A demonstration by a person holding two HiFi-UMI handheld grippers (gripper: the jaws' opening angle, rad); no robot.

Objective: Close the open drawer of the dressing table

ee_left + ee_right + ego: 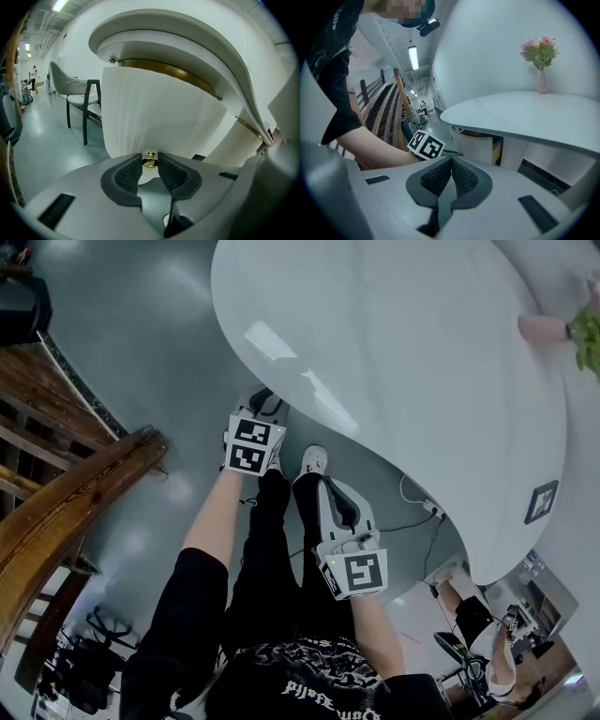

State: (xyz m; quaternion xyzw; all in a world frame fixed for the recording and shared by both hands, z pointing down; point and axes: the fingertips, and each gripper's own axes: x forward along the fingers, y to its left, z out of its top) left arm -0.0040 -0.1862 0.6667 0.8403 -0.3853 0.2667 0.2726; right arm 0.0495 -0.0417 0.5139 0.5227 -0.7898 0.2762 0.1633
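My left gripper [150, 158] is clamped on the small brass knob [150, 162], one ribbed pad on each side of it. The knob sits on the drawer [159, 117], whose curved, ribbed white front fills that view from 10 to 2 o'clock under the overhanging tabletop [187, 33].

From my head camera none of this shows. The white tabletop [394, 343] covers the drawer entirely, and my left gripper [261, 411] disappears under its edge, at 11 o'clock from my right gripper [332, 493].

Only the right gripper view shows the drawer [480, 144] from the side, standing out from beneath the top at 1 o'clock, with my left gripper's marker cube [425, 144] at 11 o'clock. There my right gripper [451, 161] has its pads pressed together on nothing.

A vase of flowers [541, 77] stands at 2 o'clock; the head view cuts it off at the frame edge. The drawer's inside stays dark, its contents unreadable.
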